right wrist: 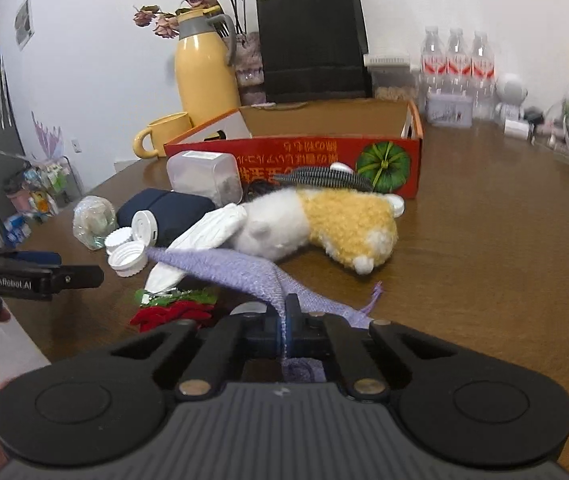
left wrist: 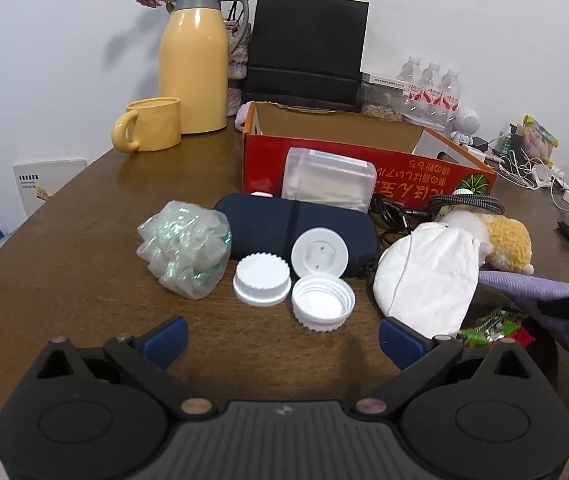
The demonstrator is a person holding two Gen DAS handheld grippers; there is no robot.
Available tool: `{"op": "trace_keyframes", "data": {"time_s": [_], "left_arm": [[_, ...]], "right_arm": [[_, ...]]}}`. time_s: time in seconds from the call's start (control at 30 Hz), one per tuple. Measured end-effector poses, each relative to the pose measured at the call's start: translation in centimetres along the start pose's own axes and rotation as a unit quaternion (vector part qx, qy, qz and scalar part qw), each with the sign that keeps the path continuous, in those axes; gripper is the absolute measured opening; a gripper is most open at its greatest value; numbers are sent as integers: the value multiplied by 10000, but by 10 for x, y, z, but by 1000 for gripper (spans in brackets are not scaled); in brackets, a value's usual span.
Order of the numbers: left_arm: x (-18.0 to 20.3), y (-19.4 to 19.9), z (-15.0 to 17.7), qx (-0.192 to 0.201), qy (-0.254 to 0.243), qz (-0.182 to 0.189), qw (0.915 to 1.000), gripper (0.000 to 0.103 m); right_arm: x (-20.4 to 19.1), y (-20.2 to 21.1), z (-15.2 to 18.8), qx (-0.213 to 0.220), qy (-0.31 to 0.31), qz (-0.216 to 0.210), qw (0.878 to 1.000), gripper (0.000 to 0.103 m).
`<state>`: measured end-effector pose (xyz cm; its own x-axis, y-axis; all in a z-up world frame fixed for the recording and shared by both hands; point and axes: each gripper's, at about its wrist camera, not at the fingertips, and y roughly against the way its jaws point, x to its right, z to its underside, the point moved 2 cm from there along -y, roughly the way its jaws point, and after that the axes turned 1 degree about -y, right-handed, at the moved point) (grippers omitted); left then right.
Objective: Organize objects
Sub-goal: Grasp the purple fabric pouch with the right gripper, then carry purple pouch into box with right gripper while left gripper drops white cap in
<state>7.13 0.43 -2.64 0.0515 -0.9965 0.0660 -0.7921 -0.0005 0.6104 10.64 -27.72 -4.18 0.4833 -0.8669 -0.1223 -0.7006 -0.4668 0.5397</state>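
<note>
My right gripper (right wrist: pixel 285 322) is shut on a lilac knitted cloth (right wrist: pixel 228 266), which trails left over a white pouch (right wrist: pixel 204 236); the cloth also shows in the left wrist view (left wrist: pixel 532 286). My left gripper (left wrist: pixel 282 336) is open and empty, just short of two white screw caps (left wrist: pixel 261 280) (left wrist: pixel 322 302). A third white lid (left wrist: pixel 319 254) leans on a dark blue case (left wrist: pixel 284 228). A crumpled plastic bag (left wrist: pixel 184 248) lies to the left. The open red cardboard box (left wrist: pixel 364 172) stands behind, with a clear plastic container (left wrist: pixel 328 180) in front of it.
A yellow-and-white plush toy (right wrist: pixel 324 220) lies by the box (right wrist: pixel 292 156). A red fabric flower with green leaves (right wrist: pixel 172 312) lies near the table's front edge. A yellow jug (left wrist: pixel 194 60), yellow mug (left wrist: pixel 150 124), black paper bag (left wrist: pixel 308 48) and water bottles (left wrist: pixel 430 88) stand at the back.
</note>
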Motion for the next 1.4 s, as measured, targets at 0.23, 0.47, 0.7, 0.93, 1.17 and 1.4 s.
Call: {"op": "trace_keyframes", "data": {"time_s": [0.23, 0.47, 0.7, 0.93, 1.17, 1.4], "left_arm": [[10, -10, -6, 144, -93, 92, 9998, 82], [19, -26, -8, 149, -205, 160, 9995, 61], [21, -27, -9, 59, -240, 121, 9996, 39], [22, -15, -13, 241, -267, 186, 9992, 39], [23, 0, -28, 524, -264, 229, 9980, 39], [28, 8, -67, 1030, -257, 332, 9938, 39]], "right_arm": [[-12, 8, -8, 262, 371, 220, 9987, 3], [-20, 12, -14, 415, 531, 447, 9967, 3], [-21, 15, -18, 571, 537, 444, 9959, 3], [-21, 22, -22, 700, 578, 550, 9943, 3], [-25, 25, -34, 944, 676, 573, 9916, 3], [-27, 20, -59, 1340, 751, 594, 9863, 3]]}}
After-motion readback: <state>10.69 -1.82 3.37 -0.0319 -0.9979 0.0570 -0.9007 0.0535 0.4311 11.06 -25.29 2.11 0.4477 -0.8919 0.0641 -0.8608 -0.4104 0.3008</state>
